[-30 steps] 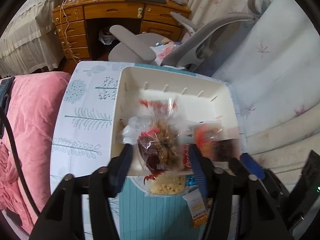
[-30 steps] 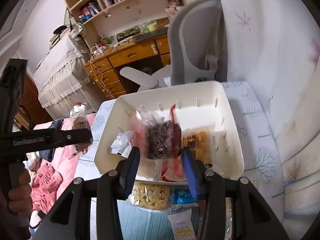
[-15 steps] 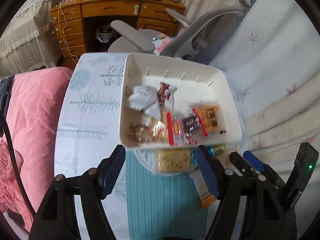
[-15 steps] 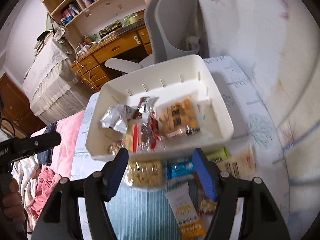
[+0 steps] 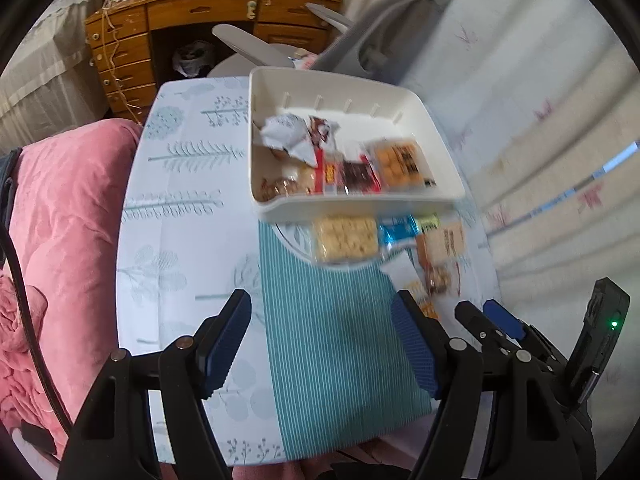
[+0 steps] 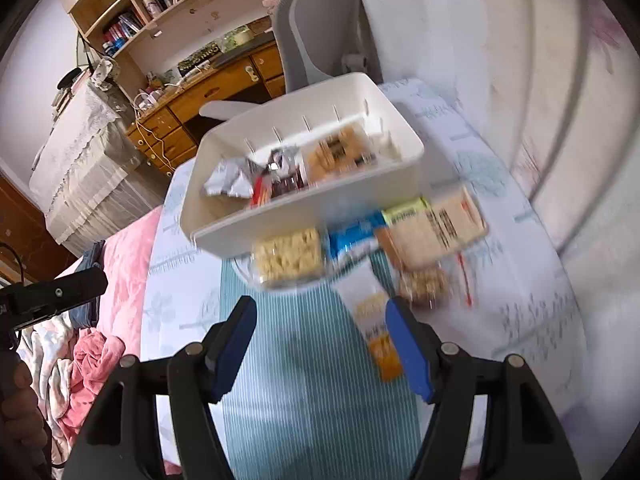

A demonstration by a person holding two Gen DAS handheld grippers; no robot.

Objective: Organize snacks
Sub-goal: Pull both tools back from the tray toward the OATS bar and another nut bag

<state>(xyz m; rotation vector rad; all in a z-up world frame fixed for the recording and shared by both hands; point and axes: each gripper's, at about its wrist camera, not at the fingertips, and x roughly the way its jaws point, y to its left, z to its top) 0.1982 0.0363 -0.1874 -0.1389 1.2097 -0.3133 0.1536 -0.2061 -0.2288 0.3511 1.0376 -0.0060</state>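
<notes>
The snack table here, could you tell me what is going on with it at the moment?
A person is sorting snacks with a handheld gripper in each hand. The left gripper and the right gripper are both open with nothing between the fingers, over the striped teal mat. Several packets already lie in the white bin. More wait on the table in front of it, including a clear pack of pale crackers, a blue packet and an orange-ended packet.

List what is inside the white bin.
The white bin holds a crumpled silver wrapper, a red-edged dark snack pack and an orange biscuit pack. Whatever lies beneath these packs is covered.
</notes>
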